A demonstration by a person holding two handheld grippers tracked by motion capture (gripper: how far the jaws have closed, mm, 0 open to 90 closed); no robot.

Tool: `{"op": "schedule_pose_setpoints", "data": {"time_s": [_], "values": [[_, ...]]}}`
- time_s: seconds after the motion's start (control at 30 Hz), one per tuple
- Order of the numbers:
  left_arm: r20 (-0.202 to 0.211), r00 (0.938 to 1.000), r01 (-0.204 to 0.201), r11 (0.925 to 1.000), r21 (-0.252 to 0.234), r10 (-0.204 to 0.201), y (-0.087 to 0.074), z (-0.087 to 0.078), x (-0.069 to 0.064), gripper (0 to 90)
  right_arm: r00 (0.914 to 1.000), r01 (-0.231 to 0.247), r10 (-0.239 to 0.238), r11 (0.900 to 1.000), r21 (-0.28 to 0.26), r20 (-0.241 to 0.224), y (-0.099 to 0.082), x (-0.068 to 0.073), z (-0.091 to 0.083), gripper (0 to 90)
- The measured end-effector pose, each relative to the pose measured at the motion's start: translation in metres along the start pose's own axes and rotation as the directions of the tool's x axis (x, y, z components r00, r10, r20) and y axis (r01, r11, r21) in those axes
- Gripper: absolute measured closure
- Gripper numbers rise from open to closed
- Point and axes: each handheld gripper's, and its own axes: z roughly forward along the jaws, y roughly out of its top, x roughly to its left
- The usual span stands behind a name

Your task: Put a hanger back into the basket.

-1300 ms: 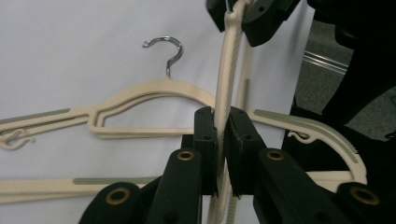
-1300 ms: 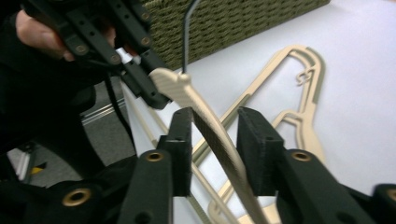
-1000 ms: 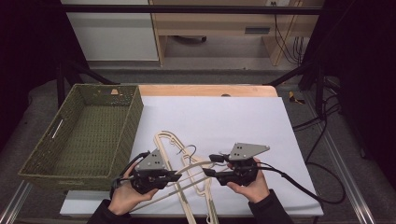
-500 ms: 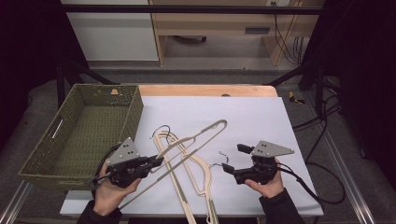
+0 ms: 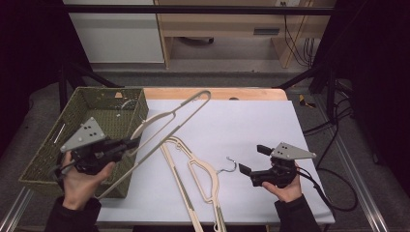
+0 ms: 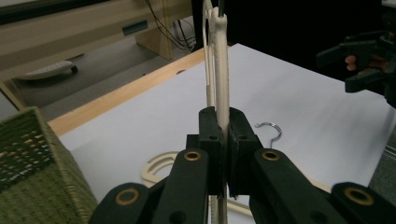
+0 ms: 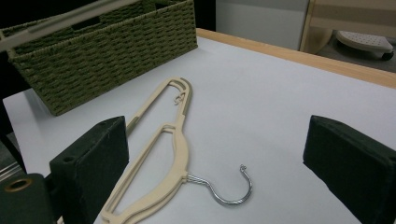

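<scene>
While we held left gripper (image 5: 129, 143) clamped on cream hanger (image 5: 169, 116), hanger stood lifted off table (image 5: 270, 121), slanting up beside green basket (image 5: 48, 159). Our right gripper (image 5: 250, 159) had just been opening, jaws wide apart, nothing between pads. Second hanger (image 5: 205, 176) lay flat on table, just beside right gripper, its metal hook (image 5: 231, 166) pointing toward those jaws.
</scene>
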Motion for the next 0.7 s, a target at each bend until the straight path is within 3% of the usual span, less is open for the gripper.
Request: {"op": "schedule_pose_setpoints", "data": {"time_s": [0.03,0.07,0.17,0.27,0.37,0.47,0.5,0.7], "values": [[0.000,1.0000,0.000,1.0000,0.000,0.000,0.000,0.000,0.000,86.6,1.0000,0.000,0.000,1.0000,0.000,0.000,0.000,0.000,0.000,7.2],[-0.020,0.9998,-0.001,1.0000,-0.002,0.001,0.004,-0.004,0.010,86.5,1.0000,0.000,0.000,1.0000,0.002,-0.001,0.000,0.000,0.000,7.0],[-0.039,0.9992,-0.001,1.0000,-0.003,0.001,0.008,-0.007,0.020,86.6,1.0000,0.000,0.000,1.0000,0.003,0.003,0.000,0.000,-0.001,6.7],[-0.065,0.9977,0.019,0.9998,-0.007,-0.020,0.012,-0.014,0.045,86.5,1.0000,-0.002,0.002,1.0000,-0.005,0.004,0.001,-0.001,-0.002,6.6],[-0.099,0.9950,0.012,0.9999,-0.001,-0.013,0.012,-0.017,0.064,86.6,1.0000,0.000,0.000,1.0000,-0.005,0.003,0.001,-0.002,-0.002,6.2],[-0.126,0.9920,0.016,0.9997,0.019,-0.014,0.011,-0.018,0.075,86.6,0.9999,-0.006,0.006,1.0000,-0.006,0.008,0.000,-0.002,-0.002,6.1],[-0.140,0.9900,0.020,0.9995,0.025,-0.017,0.008,-0.019,0.085,86.5,0.9999,-0.006,0.006,1.0000,-0.005,0.009,0.000,-0.002,-0.001,6.1],[-0.164,0.9855,0.050,0.9982,0.032,-0.044,-0.005,-0.019,0.109,86.5,0.9999,-0.006,0.007,1.0000,-0.007,0.010,0.000,-0.002,-0.001,6.0]]}}
